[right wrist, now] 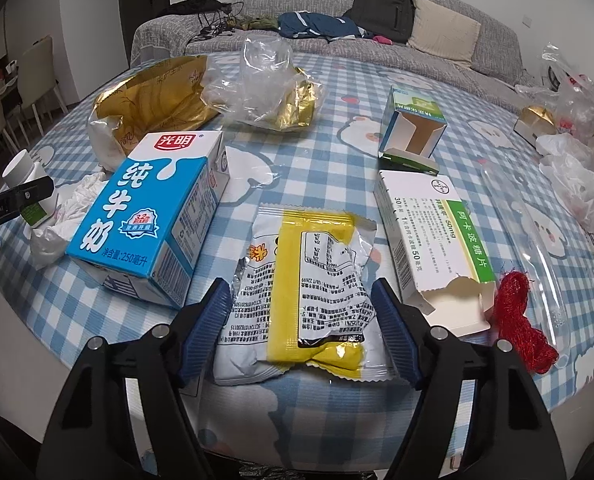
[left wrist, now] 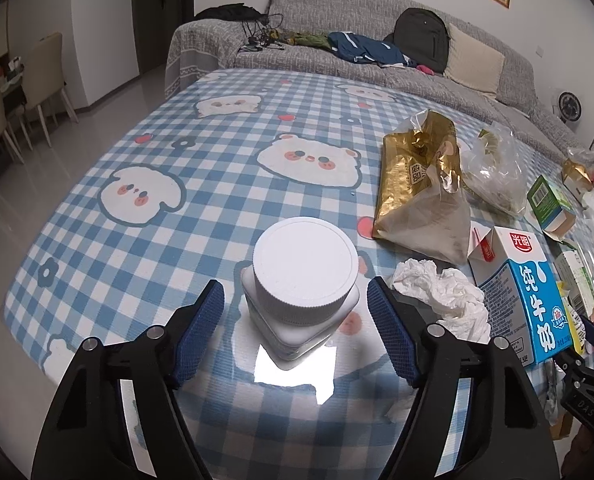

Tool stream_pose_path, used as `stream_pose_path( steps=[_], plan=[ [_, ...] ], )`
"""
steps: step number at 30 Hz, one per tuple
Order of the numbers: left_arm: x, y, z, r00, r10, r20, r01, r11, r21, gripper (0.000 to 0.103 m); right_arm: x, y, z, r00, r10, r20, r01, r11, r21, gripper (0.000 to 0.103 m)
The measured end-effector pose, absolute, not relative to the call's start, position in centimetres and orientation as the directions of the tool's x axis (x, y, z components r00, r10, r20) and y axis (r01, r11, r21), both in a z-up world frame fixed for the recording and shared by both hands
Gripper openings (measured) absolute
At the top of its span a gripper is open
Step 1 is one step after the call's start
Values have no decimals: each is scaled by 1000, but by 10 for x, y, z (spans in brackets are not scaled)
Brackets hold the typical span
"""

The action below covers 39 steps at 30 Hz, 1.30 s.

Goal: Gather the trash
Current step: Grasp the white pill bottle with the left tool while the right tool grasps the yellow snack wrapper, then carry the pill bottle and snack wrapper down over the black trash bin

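My left gripper (left wrist: 295,300) is open, its blue pads on either side of a white-capped bottle (left wrist: 303,276) that stands upright on the table; the pads do not touch it. My right gripper (right wrist: 301,300) is open around a yellow and white snack wrapper (right wrist: 309,288) lying flat. A blue milk carton (right wrist: 153,216) lies left of the wrapper and also shows in the left wrist view (left wrist: 523,292). A crumpled tissue (left wrist: 441,292) lies between bottle and carton. A torn white and green medicine box (right wrist: 429,236) lies right of the wrapper.
On the blue checked tablecloth (left wrist: 201,160) lie a gold bag (left wrist: 421,176), clear plastic bags (right wrist: 269,80), an open green box (right wrist: 413,128), a red mesh scrap (right wrist: 517,320) and white bags (right wrist: 577,176). A grey sofa (left wrist: 337,12) stands behind; chairs (left wrist: 45,64) at left.
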<state>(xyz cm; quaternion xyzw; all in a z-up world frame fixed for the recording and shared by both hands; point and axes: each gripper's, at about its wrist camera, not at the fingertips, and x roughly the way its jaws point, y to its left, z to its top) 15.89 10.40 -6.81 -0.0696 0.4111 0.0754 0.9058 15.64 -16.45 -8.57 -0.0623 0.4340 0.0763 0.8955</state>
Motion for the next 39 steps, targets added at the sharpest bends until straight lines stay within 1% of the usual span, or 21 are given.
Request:
stream_pose_path(
  steps=[3, 5, 6, 9, 13, 17, 19, 39],
  plan=[
    [163, 104, -69, 647, 73, -759, -197, 978, -73, 62, 157, -164, -86, 607, 93, -789, -199, 979, -37, 66],
    [165, 104, -69, 642, 69, -764, -198, 977, -79, 60, 158, -165, -86, 602, 105, -792, -202, 979, -24, 65],
    [166, 104, -70, 639, 66, -766, -198, 977, -82, 56, 158, -165, -86, 598, 113, -794, -204, 979, -15, 63],
    [170, 102, -71, 632, 76, -771, -201, 977, -69, 50, 158, -166, -85, 590, 124, -798, -209, 978, -2, 59],
    [171, 100, -72, 628, 95, -772, -206, 977, -47, 49, 158, -166, -84, 588, 127, -799, -211, 977, -1, 48],
    [169, 98, -72, 629, 103, -770, -203, 979, -35, 49, 158, -166, -84, 587, 125, -800, -208, 978, 0, 44],
    [169, 97, -72, 629, 100, -771, -197, 980, -33, 49, 158, -166, -83, 587, 127, -800, -212, 977, 0, 39],
    [134, 85, -51, 653, 94, -751, -172, 985, -25, 48, 131, -175, -71, 610, 138, -780, -201, 979, 16, 37]
  ],
)
